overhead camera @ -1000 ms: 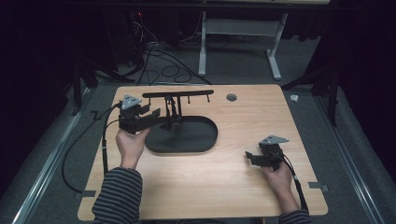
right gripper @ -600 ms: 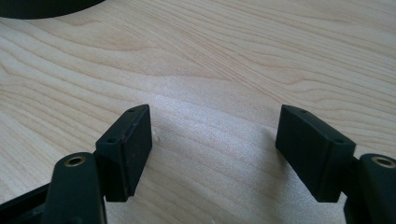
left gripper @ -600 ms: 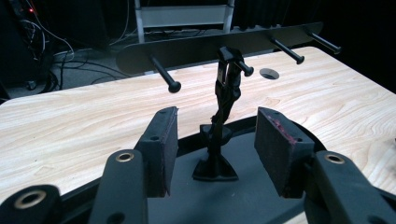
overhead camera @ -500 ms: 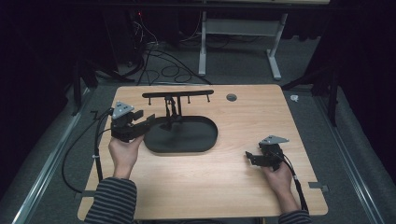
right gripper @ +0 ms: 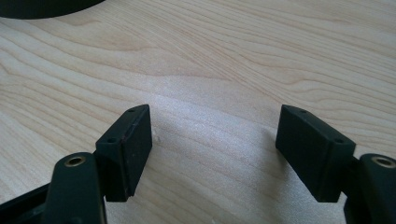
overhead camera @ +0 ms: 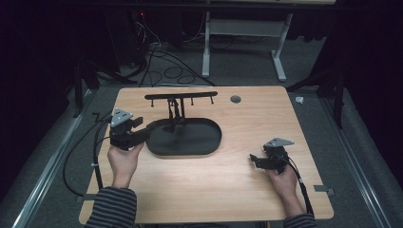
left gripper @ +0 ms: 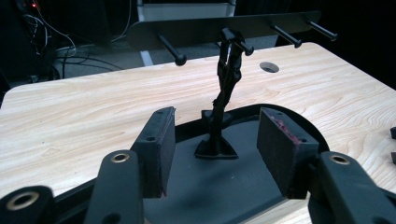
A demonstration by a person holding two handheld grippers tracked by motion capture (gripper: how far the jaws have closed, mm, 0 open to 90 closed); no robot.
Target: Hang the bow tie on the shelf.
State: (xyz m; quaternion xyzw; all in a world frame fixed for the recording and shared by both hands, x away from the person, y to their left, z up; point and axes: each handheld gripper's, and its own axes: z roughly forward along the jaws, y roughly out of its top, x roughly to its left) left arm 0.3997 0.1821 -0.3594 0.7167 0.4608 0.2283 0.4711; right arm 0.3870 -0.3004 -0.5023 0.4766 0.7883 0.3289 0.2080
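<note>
A black stand rests on the wooden table [overhead camera: 228, 190]: an oval base [overhead camera: 195, 142], a thin post [overhead camera: 173, 114] and a cross bar with pegs [overhead camera: 180, 96]. My left gripper [overhead camera: 142, 127] hovers at the base's left end, pointing at the post. Its jaws have just been opening and stand apart. In the left gripper view [left gripper: 219, 154] no pad touches anything; the post [left gripper: 226, 84] rises beyond the gap, over the base [left gripper: 233, 191]. My right gripper [overhead camera: 254, 160] sits low at the table's right front, open over bare wood [right gripper: 212, 154].
A round cable hole [overhead camera: 235, 99] lies in the table behind the stand. Cables [overhead camera: 161, 61] and a desk frame [overhead camera: 242, 47] are on the floor beyond the far edge. A corner of the black base [right gripper: 42, 7] shows in the right gripper view.
My left gripper has drawn back from the stand's post, leftward and toward the person, and its jaws stand wider. The right gripper has not moved.
</note>
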